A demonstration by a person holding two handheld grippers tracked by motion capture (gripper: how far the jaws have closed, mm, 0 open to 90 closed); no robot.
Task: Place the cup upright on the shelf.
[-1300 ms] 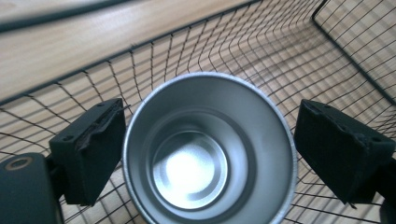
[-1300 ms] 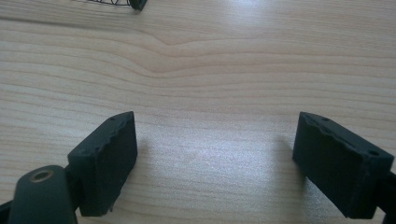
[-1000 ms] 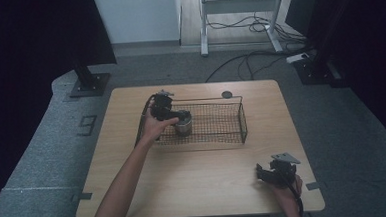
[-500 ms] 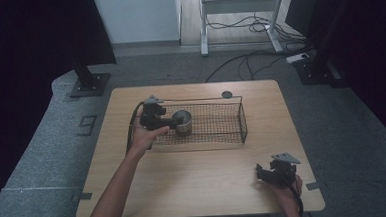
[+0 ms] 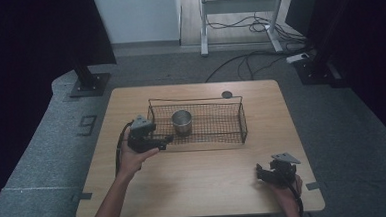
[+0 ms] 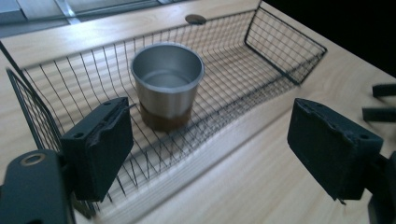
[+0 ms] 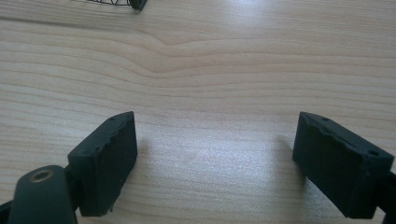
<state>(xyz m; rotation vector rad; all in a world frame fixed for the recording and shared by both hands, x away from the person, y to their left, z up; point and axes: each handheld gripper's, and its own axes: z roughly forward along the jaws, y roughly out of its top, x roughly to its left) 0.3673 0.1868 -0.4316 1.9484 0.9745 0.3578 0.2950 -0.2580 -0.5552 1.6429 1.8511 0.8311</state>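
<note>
A steel cup (image 5: 182,122) stands upright in the left part of a black wire basket (image 5: 232,134) at the middle of the wooden table. My left gripper (image 5: 163,140) hangs just outside the basket's front left corner, open and empty, and points toward it. In the left gripper view the cup (image 6: 167,84) stands behind the basket's wire wall (image 6: 60,107), beyond the spread jaws. My right gripper (image 5: 260,174) rests low near the table's front right corner, open, with bare wood (image 7: 215,140) between its jaws.
A small dark round disc (image 5: 226,94) lies on the table behind the basket, also seen as a disc (image 6: 195,19) past the basket's far wall. The table's front edge (image 5: 201,214) runs close to both hands. Cables and a metal stand (image 5: 240,6) sit on the floor beyond.
My left gripper has let go of the cup, which now stands in the basket, and has drawn back out toward the front left. The right gripper has stayed put.
</note>
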